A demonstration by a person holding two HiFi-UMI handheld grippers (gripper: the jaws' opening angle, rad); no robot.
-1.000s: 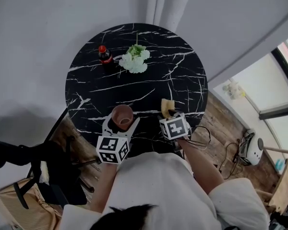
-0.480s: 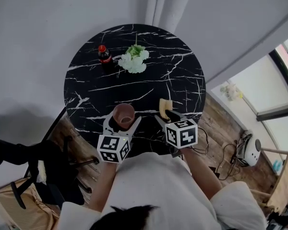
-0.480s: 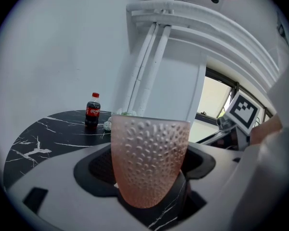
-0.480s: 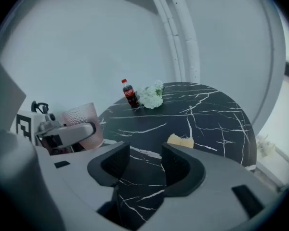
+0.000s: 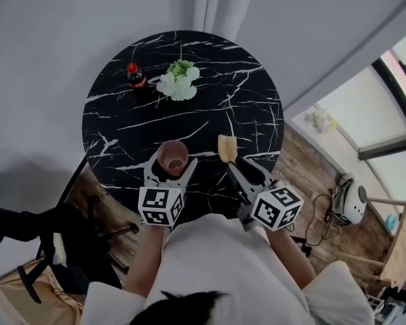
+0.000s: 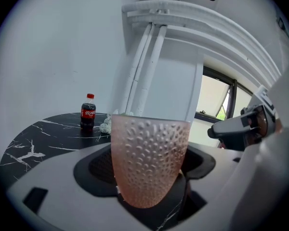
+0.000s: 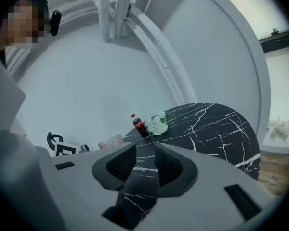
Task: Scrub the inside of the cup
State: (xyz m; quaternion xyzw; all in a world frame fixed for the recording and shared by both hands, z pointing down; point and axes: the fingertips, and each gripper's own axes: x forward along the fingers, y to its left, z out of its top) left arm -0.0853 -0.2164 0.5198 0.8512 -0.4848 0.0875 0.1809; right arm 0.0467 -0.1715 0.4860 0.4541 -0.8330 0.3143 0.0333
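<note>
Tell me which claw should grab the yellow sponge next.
Right. The right claw is empty, its jaws have just been closing with nothing between, and the yellow sponge lies just ahead. The left claw is shut on the cup.

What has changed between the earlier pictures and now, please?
The right hand-held gripper drew back from the yellow sponge toward the person; its jaws have just been closing with nothing between them. The left hand-held gripper still clamps the pink dimpled cup; the sponge, red-capped cola bottle and white flowers stayed on the black marble table.
</note>
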